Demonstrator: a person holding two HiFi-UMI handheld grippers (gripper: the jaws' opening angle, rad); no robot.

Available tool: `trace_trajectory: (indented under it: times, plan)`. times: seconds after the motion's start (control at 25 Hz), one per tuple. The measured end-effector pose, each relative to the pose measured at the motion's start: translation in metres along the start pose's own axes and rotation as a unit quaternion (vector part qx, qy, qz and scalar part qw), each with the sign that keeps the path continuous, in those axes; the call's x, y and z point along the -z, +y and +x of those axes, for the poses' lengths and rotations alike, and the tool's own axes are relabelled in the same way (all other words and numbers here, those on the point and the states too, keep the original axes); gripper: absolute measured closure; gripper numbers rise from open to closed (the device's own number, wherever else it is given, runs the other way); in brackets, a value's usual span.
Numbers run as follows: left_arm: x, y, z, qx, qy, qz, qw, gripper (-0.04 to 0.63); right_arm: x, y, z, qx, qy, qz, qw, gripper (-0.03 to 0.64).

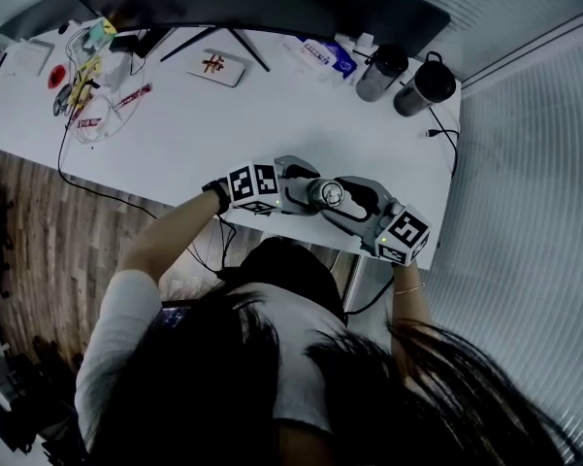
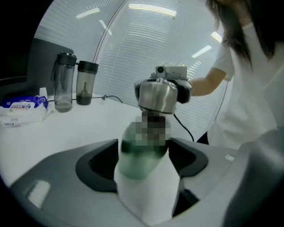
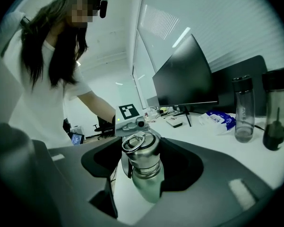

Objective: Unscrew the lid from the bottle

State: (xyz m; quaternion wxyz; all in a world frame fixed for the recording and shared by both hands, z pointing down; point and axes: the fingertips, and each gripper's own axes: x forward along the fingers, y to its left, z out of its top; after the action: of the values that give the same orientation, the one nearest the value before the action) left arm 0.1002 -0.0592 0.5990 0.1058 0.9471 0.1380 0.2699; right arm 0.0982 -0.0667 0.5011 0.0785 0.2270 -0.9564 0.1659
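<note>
Bottle (image 2: pixel 138 163) upright, lid (image 2: pixel 157 96) up; L hand-held gripper (image 1: pixel 307 188) tight on body, R hand-held gripper (image 1: pixel 345 199) on lid

— Lighting?
— Dim, cool overall; bright light strips (image 2: pixel 151 9) upper centre of left gripper view.
— Distortion?
— Strong fisheye, dark vignetted corners in both gripper views; near foreground soft.

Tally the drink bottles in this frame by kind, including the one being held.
Steel-lidded bottle, held: 1
Translucent dark-lidded bottles, standing side by side: 2
Total: 3
</note>
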Motion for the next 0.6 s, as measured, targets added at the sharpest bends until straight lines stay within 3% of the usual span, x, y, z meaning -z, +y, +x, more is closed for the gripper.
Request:
trace_trajectory:
  times: [0.28, 0.6]
  plan:
    - [-0.010, 0.002, -0.023, -0.063, -0.035, -0.025, 0.9971, 0.227, -0.031, -0.003, -0.023, 0.071, -0.046, 0.012, 0.996, 0.362]
    - [-0.052, -0.005, -0.061, -0.131, -0.091, -0.014, 0.9872, 0.230, -0.068, 0.006, -0.052, 0.144, -0.097, 0.005, 0.985, 0.362]
